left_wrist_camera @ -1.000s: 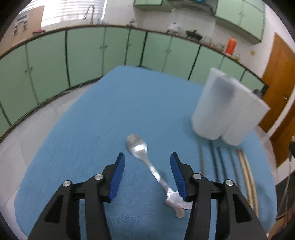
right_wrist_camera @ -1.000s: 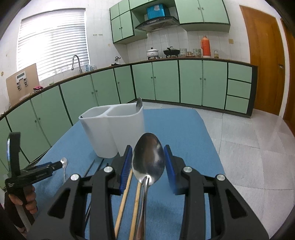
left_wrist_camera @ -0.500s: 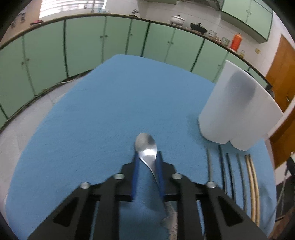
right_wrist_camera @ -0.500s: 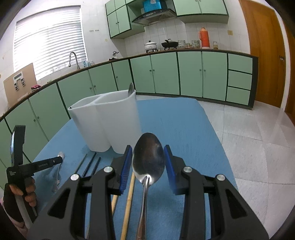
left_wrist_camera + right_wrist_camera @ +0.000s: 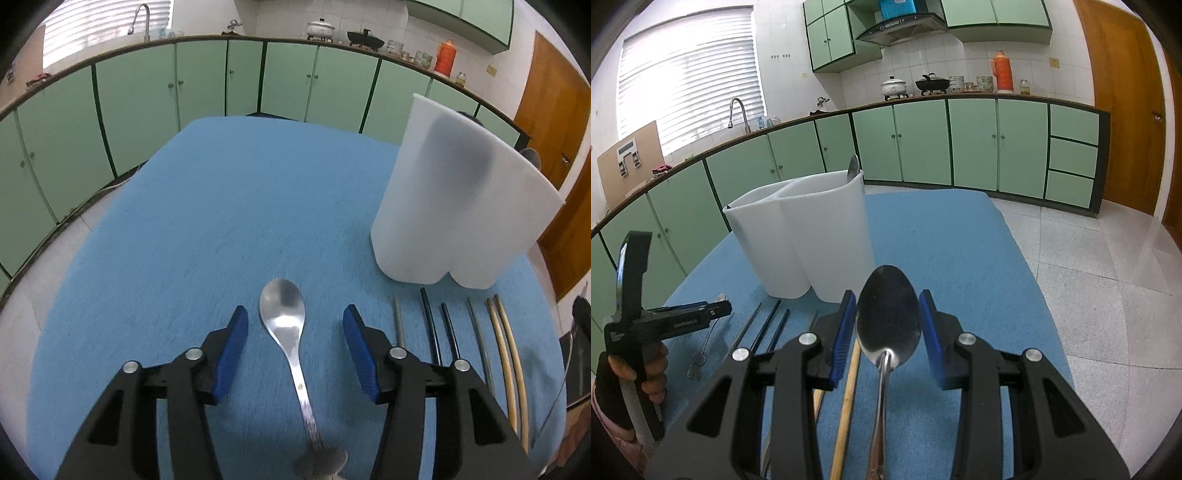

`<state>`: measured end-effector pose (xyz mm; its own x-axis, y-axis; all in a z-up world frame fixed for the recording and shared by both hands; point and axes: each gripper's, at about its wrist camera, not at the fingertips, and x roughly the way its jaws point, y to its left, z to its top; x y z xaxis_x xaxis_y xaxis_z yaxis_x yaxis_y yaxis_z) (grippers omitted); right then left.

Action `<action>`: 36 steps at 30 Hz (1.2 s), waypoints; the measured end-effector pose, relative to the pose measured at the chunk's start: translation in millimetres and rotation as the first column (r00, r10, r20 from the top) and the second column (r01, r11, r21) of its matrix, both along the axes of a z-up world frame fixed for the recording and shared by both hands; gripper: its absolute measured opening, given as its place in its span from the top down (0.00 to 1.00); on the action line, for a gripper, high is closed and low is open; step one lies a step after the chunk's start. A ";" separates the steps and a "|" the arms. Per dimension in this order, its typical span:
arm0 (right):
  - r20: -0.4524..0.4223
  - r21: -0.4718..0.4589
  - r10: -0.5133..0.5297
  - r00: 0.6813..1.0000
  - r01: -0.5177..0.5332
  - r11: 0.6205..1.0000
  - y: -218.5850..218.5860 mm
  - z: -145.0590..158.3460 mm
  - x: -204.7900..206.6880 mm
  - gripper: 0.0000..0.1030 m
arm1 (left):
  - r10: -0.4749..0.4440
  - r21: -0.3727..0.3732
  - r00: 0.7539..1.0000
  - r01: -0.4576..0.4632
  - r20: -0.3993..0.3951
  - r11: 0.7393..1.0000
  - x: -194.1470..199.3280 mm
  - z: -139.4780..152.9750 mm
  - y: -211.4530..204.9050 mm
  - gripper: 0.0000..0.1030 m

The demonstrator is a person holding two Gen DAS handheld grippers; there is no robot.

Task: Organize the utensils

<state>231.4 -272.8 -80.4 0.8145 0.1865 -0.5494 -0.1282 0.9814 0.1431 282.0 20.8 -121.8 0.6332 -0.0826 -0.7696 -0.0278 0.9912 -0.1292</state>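
The left claw (image 5: 291, 347) stands wide open, low over the blue bench (image 5: 221, 206), its blue pads either side of a small spoon (image 5: 286, 325) that lies flat on the cloth without touching either pad. The spoon's bowl points away from the claw and its handle runs back under it, so its long axis lies nearly in line with the fingers, tilted slightly; a straight close would catch the neck just behind the bowl. The right claw (image 5: 887, 332) holds a larger spoon (image 5: 888, 314), which sits upright between the pads with its bowl facing the camera, though I cannot tell how firmly it is pinched. Beyond both, the white two-part holder (image 5: 812, 236) stands on the bench with one spoon handle already poking from its far compartment. Between the claws, chopsticks (image 5: 506, 354) and dark sticks lie in a row just in front of the holder. The left hand is plainly nearer the small spoon.
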 end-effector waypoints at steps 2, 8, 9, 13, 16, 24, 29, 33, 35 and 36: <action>0.000 0.001 -0.002 1.000 0.002 1.000 0.1 -0.6 0.8 0.67 | 0.001 -0.001 1.000 -0.001 -0.001 1.000 1.3 -0.3 0.3 0.67; -0.005 0.005 -0.007 1.000 0.007 1.000 -2.5 -2.7 2.2 0.67 | -0.036 -0.034 0.999 0.036 0.009 0.999 -0.4 -0.6 -1.2 0.95; -0.004 0.004 -0.005 1.000 0.005 1.000 -2.1 -2.6 2.3 0.67 | -0.035 -0.040 0.999 0.035 0.014 0.999 -2.0 0.5 -1.6 0.97; 0.002 0.000 0.001 1.000 -0.001 1.000 0.0 0.0 0.5 0.67 | -0.045 -0.050 0.998 0.047 0.040 0.998 -7.9 4.3 -2.6 0.97; 0.002 0.000 0.002 1.000 -0.002 1.000 1.2 1.1 -0.4 0.67 | -0.049 -0.022 0.999 0.049 0.021 0.999 -5.9 3.2 -4.8 0.92; 0.009 0.001 0.004 1.000 -0.004 1.000 2.7 4.8 -2.7 0.67 | -0.041 0.049 0.999 0.040 0.019 0.998 -0.4 8.0 -17.1 0.47; 0.008 0.006 0.003 1.000 -0.003 1.000 1.7 4.8 -3.3 0.67 | -0.034 0.087 0.999 0.036 -0.023 0.996 7.2 -2.0 -28.1 0.47; 0.007 0.012 0.002 1.000 -0.003 1.000 2.0 4.8 -3.3 0.67 | -0.038 0.114 0.999 0.041 -0.028 0.993 10.1 -1.6 -39.6 0.61; 0.004 0.013 0.004 1.000 -0.004 1.000 2.4 4.0 -3.3 0.67 | -0.044 0.114 0.999 0.047 -0.027 0.992 10.7 -1.1 -43.3 0.74; 0.004 0.013 0.004 1.000 -0.004 1.000 3.3 3.9 -2.8 0.67 | -0.046 0.117 0.999 0.049 -0.027 0.992 11.2 -1.0 -45.6 0.74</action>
